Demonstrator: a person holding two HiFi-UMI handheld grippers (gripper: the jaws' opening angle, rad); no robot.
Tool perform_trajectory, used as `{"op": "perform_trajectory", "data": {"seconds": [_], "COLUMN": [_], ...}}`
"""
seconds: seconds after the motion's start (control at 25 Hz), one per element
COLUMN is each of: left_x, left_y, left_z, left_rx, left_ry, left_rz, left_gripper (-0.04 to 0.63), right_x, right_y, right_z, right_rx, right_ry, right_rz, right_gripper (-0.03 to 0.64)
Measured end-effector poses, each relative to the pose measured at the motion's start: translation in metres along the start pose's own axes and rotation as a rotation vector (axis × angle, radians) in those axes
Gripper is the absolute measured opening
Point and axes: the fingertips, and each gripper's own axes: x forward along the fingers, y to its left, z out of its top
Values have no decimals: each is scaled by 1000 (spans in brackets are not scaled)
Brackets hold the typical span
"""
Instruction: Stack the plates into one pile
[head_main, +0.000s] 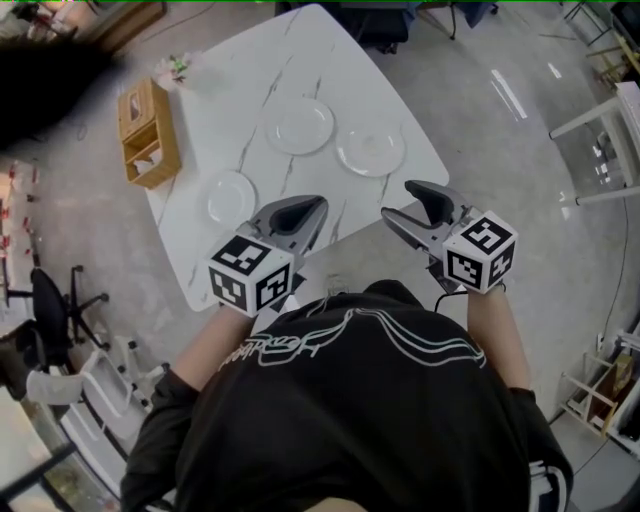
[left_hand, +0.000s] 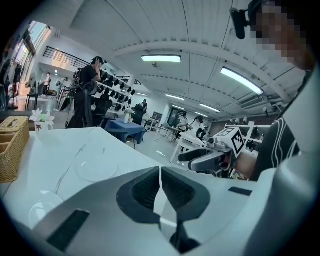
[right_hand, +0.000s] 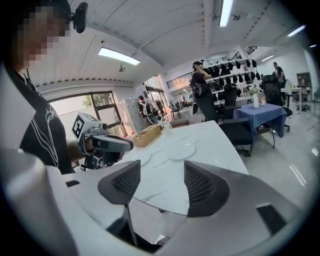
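So, we see three unstacked plates spread over the marble table (head_main: 330, 60): far plate (head_main: 300, 126), right plate (head_main: 371, 150), small near plate (head_main: 232, 197), compartmented wicker basket (head_main: 148, 133) at left edge, contents unclear, left gripper (head_main: 319, 204) jaws pressed together, empty, right gripper (head_main: 398, 198) jaws wide, nothing between, shirt (head_main: 350, 420) script unreadable
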Motion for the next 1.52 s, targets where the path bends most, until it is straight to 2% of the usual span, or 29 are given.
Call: {"op": "perform_trajectory", "data": {"seconds": [0.28, 0.84, 1.24, 1.52], "left_x": [42, 133, 164, 175], "left_y": [22, 77, 111, 123], "left_z": [10, 1, -26, -42], "left_rx": [-14, -79, -91, -121], "left_ry": [21, 157, 269, 313], "left_rz": [22, 109, 185, 226], "left_gripper": [32, 32, 32, 32], "right_x": [8, 47, 77, 94], "right_y": [-38, -146, -185, -196], "right_z": [2, 1, -9, -20], "right_rx": [9, 41, 3, -39], "right_ry": [36, 190, 306, 382], "right_rz": [23, 99, 135, 164], "right_gripper": [272, 272, 272, 272]}}
